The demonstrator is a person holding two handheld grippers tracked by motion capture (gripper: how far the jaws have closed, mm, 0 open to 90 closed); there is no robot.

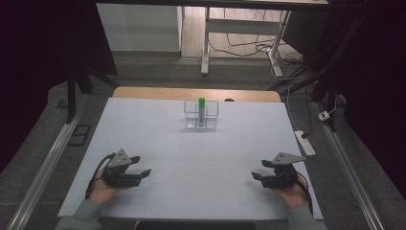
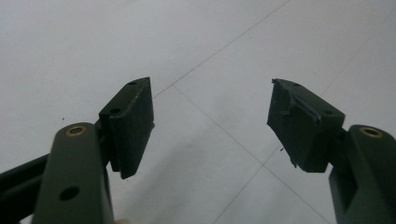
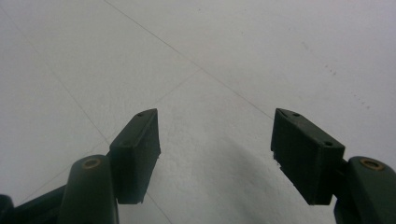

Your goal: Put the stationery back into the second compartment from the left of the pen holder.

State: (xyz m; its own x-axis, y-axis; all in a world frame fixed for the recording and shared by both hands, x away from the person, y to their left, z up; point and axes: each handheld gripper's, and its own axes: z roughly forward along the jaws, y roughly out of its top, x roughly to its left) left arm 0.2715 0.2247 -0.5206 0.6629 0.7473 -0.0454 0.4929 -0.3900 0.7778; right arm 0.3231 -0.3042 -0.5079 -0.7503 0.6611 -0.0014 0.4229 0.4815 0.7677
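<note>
- Two grippers sit low at the near edge of the white table (image 1: 158, 143), one on each side, each held in a hand, with the clear box (image 1: 201, 116) as the mark to place things by.
- Left gripper (image 1: 141, 165): it lies well to the near left of the clear box, far from it, held by the person's left hand (image 1: 101, 189). A grey three-cornered plate (image 1: 120, 157) rides on top and a black cable (image 1: 94, 177) loops off its outer side. Its jaws stand wide apart with nothing between them; in the left gripper view (image 2: 210, 122) bare white tabletop with thin seam lines shows in the gap.
- Clear box: it stands toward the far edge of the table, about midway across, and looks split into compartments. A green marker (image 1: 202, 112) stands upright inside; which compartment, I cannot tell.
- Right gripper (image 1: 259, 170): it lies well to the near right of the clear box, equally far off, held by the right hand (image 1: 290, 194). Its jaws also stand wide apart and hold nothing; in the right gripper view (image 3: 215, 144) plain white surface lies between them.
- Beyond the table's right side, a white power strip (image 1: 305, 142) lies on the grey floor.
</note>
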